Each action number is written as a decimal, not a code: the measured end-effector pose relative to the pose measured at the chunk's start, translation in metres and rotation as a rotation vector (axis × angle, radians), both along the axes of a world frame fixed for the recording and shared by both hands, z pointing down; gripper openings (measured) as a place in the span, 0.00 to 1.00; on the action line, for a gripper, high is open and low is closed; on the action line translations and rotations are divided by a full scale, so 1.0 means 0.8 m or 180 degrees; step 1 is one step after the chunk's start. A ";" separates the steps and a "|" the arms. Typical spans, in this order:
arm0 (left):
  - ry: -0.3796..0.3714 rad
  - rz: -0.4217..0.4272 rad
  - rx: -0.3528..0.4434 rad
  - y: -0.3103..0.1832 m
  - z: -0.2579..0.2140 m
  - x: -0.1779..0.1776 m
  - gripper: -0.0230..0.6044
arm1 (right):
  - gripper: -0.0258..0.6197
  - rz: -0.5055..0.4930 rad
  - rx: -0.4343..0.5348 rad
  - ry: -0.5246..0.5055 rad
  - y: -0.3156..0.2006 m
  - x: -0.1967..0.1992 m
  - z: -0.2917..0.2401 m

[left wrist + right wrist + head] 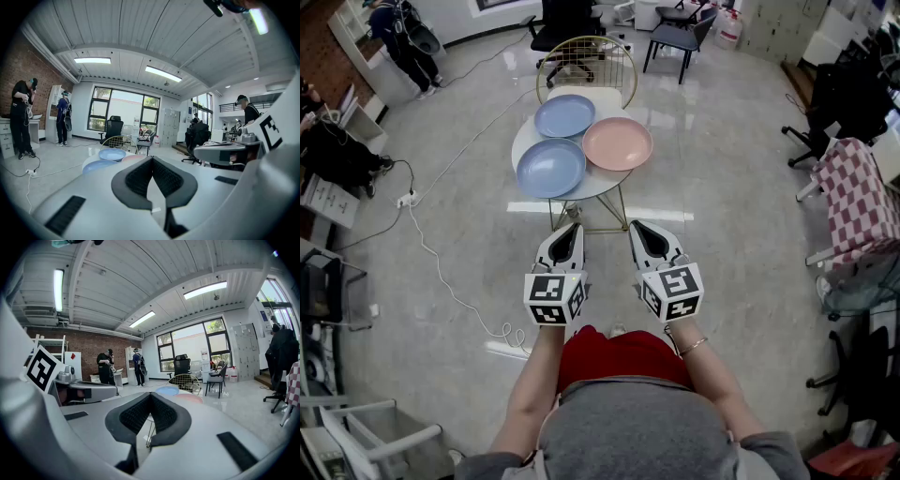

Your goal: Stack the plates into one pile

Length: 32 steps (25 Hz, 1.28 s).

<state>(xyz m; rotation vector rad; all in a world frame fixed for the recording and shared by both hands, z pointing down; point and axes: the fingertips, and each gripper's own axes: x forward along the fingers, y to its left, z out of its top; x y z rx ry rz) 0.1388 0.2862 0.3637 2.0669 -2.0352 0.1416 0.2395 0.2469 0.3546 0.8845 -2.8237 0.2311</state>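
Observation:
Three plates lie side by side on a small round white table (pixel 602 180): a blue plate (pixel 550 167) at the near left, a second blue plate (pixel 564 115) behind it, and a pink plate (pixel 618 143) at the right. My left gripper (pixel 573 229) and right gripper (pixel 638 227) hang side by side short of the table's near edge, both shut and holding nothing. The left gripper view shows the shut left gripper (pixel 152 160) with the blue plate (pixel 99 166) and pink plate (pixel 133 158) beyond it. Past the shut right gripper (pixel 150 396) in the right gripper view lie the far blue plate (pixel 168 391) and the pink plate (pixel 190 398).
A gold wire chair (pixel 586 58) stands right behind the table, with black chairs (pixel 680 36) farther back. A white cable (pixel 441 272) runs over the floor at the left. A checkered cloth (pixel 861 202) and office chairs crowd the right side. A person (pixel 403 37) stands at the far left.

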 end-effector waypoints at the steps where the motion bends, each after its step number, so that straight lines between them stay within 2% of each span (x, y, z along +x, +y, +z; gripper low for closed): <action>1: 0.0001 -0.0003 0.0000 -0.001 0.000 0.002 0.06 | 0.08 -0.0002 0.0000 0.0000 -0.001 0.002 0.000; 14: -0.0029 -0.0100 -0.0014 0.002 0.002 0.005 0.06 | 0.09 -0.0053 -0.0184 -0.0109 -0.002 0.011 0.012; 24: -0.0109 -0.0265 -0.0050 -0.008 0.000 -0.026 0.06 | 0.09 0.0065 -0.0325 -0.0068 -0.027 0.007 0.024; 32: -0.0104 -0.0325 -0.0072 -0.043 0.004 -0.068 0.06 | 0.09 0.0162 -0.0360 -0.0060 -0.061 -0.013 0.028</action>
